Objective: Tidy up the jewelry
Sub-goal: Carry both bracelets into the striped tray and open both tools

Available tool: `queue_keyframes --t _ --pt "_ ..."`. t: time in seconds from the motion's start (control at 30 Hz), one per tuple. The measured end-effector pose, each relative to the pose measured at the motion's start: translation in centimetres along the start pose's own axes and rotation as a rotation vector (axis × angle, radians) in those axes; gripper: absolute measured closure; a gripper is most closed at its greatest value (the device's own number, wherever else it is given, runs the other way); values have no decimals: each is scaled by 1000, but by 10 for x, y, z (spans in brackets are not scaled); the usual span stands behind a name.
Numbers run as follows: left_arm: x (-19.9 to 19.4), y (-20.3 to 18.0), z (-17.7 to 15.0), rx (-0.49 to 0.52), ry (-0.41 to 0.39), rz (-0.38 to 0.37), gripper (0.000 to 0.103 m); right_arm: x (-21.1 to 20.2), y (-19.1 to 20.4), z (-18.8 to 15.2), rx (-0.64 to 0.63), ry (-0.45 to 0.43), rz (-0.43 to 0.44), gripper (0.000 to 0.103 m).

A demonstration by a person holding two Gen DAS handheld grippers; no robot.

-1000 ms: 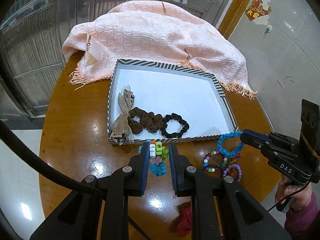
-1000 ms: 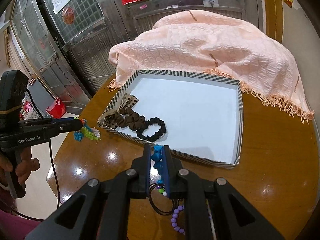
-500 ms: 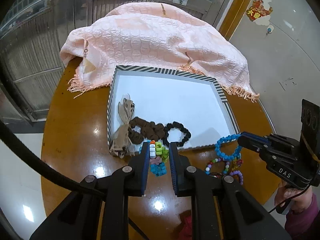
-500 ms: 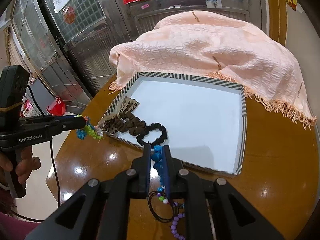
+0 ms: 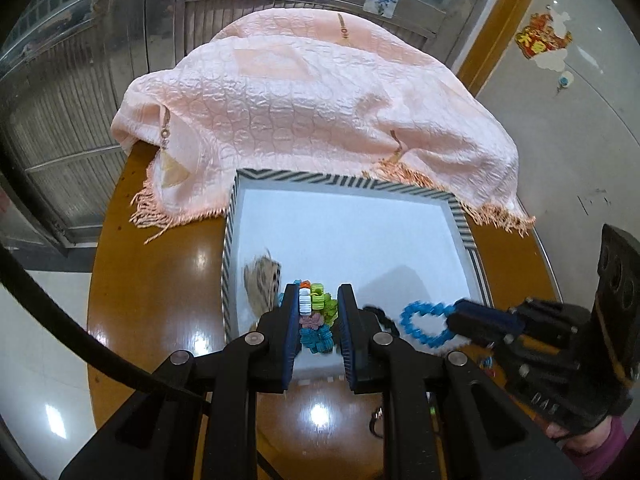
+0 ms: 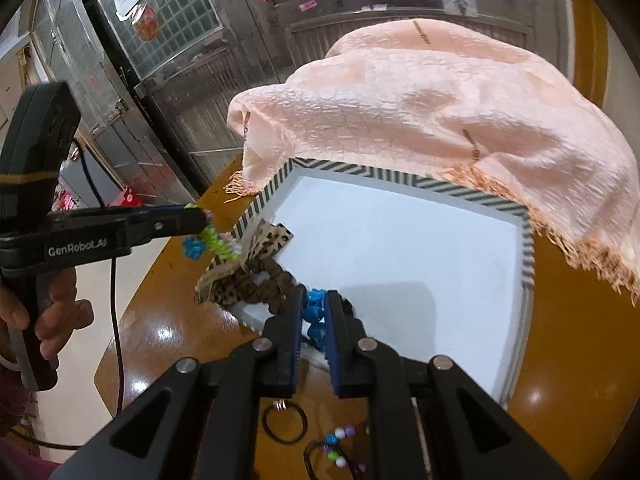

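Observation:
My left gripper (image 5: 318,322) is shut on a multicoloured block bracelet (image 5: 316,316), held over the near left corner of the striped white tray (image 5: 344,182); it also shows in the right wrist view (image 6: 208,236). My right gripper (image 6: 313,320) is shut on a blue bead bracelet (image 6: 313,314), held over the tray's near edge; the bracelet (image 5: 424,322) shows in the left wrist view too. In the tray (image 6: 400,184) lie a leopard-print bow (image 6: 256,256) and a brown scrunchie (image 6: 272,280).
A pink fringed cloth (image 5: 312,96) is heaped behind the tray on the round wooden table (image 5: 160,280). A black hair tie (image 6: 285,424) and a bracelet of coloured beads (image 6: 340,446) lie on the table near my right gripper.
Both grippers have moved forward with their bracelets, from over the table in front of the tray to over the tray's near edge.

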State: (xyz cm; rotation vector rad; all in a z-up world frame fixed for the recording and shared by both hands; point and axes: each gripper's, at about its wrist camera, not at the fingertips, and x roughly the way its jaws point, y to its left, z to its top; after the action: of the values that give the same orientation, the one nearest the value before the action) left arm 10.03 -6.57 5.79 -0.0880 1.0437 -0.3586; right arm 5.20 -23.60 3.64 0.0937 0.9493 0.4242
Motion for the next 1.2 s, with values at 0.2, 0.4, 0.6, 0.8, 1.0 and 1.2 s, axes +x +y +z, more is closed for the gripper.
queue_keyframes --t 0.2,0.4,0.6,0.8,1.0,1.2 --pt "28 11 25 -64 30 2 86 33 5 20 -19 34 42 92" --pt "61 19 39 -113 68 38 86 72 2 36 -20 80 93 92" --pt "89 32 48 -147 107 54 86 110 -30 52 44 121 57 92" --pt "112 44 53 -162 136 90 86 131 -56 57 106 132 41 92" --pt "120 52 51 -174 146 156 86 147 -54 54 139 170 65 91" --pt "120 59 50 -216 151 117 74 133 -51 48 140 150 41 72"
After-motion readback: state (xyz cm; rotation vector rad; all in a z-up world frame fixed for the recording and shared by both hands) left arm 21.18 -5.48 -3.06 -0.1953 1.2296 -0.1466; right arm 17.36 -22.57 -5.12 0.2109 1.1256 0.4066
